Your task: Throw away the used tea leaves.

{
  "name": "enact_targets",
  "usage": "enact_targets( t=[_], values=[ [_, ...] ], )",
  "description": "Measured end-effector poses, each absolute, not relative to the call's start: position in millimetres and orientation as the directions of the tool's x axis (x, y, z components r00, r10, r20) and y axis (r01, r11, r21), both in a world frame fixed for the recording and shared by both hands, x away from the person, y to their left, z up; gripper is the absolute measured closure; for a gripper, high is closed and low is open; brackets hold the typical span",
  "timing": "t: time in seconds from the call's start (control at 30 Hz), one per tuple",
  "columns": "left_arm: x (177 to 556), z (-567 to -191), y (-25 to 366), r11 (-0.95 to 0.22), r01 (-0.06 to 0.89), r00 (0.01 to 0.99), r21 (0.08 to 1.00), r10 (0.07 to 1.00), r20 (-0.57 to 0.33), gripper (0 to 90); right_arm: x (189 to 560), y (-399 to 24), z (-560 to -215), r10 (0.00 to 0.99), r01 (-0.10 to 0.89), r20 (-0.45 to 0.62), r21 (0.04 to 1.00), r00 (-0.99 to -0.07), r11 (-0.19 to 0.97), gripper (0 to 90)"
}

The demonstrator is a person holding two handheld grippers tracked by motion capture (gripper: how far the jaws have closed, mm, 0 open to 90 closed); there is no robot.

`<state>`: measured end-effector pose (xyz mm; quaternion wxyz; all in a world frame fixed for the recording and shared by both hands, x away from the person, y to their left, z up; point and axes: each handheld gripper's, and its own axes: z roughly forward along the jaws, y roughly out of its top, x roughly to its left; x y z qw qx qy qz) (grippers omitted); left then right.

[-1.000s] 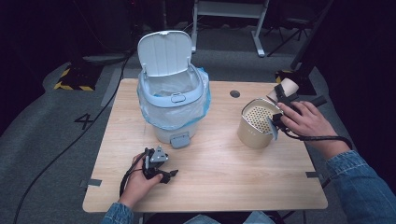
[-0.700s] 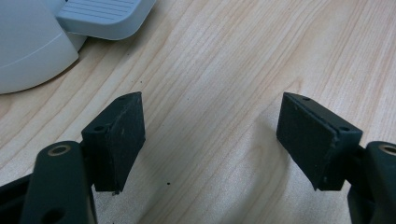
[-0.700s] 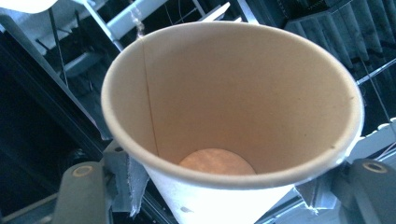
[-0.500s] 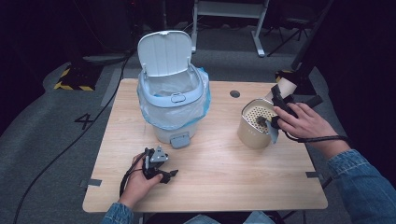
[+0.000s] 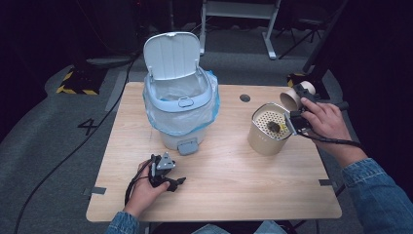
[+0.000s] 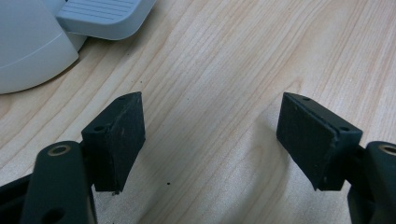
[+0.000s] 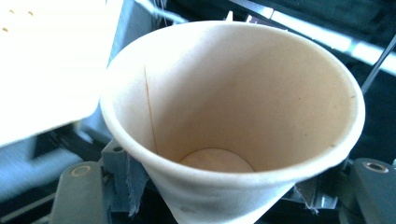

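My right gripper is shut on a tan paper cup, held tipped on its side just right of a beige canister. In the right gripper view the cup looks empty, its base pinched in my right gripper. The canister has a perforated insert with a small dark lump on it. My left gripper rests on the table's front left. In the left gripper view it is open over bare wood.
A pale blue pedal bin with a plastic liner stands at the table's back middle. Its lid is up and its pedal faces the left gripper. A cable hole lies behind the canister.
The right hand has turned at the wrist and shifted slightly toward the canister, the cup still held in its gripper. The left gripper has not moved.
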<state>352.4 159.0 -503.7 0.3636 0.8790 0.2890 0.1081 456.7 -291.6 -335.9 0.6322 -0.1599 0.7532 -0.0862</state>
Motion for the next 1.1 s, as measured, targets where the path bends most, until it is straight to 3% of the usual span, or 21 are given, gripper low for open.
enact_targets(
  t=[0.2,0.23,0.3,0.43,0.6,0.77,0.9,1.1],
  values=[
    [352,-504,159,-0.569,0.429,0.809,0.701,0.587,-0.019,24.0,457,-305,-322,-0.084,-0.158,-0.964,-0.044,-0.253,0.987,30.6],
    [352,-504,159,-0.569,0.429,0.809,0.701,0.587,-0.019,24.0,456,-310,-317,0.046,-0.151,-0.951,0.096,-0.306,0.984,30.6],
    [352,-504,159,-0.569,0.429,0.809,0.701,0.587,-0.019,24.0,456,-312,-315,0.085,-0.149,-0.943,0.139,-0.322,0.979,30.6],
    [352,-504,159,-0.568,0.43,0.81,0.702,0.587,-0.021,24.0,454,-317,-310,0.319,-0.13,-0.841,0.41,-0.437,0.903,30.2],
    [352,-504,161,-0.568,0.43,0.81,0.701,0.587,-0.021,24.0,450,-319,-307,0.5,-0.052,-0.622,0.656,-0.603,0.753,30.4],
    [353,-504,166,-0.567,0.431,0.807,0.702,0.59,-0.02,24.1,444,-320,-305,0.582,0.045,-0.409,0.791,-0.703,0.61,30.3],
    [353,-504,169,-0.564,0.435,0.804,0.702,0.594,-0.021,24.1,431,-316,-303,0.576,0.098,-0.268,0.845,-0.772,0.525,30.4],
    [354,-504,171,-0.564,0.435,0.806,0.702,0.592,-0.023,24.1,413,-303,-314,0.526,0.139,-0.169,0.857,-0.833,0.496,30.3]
  ],
)
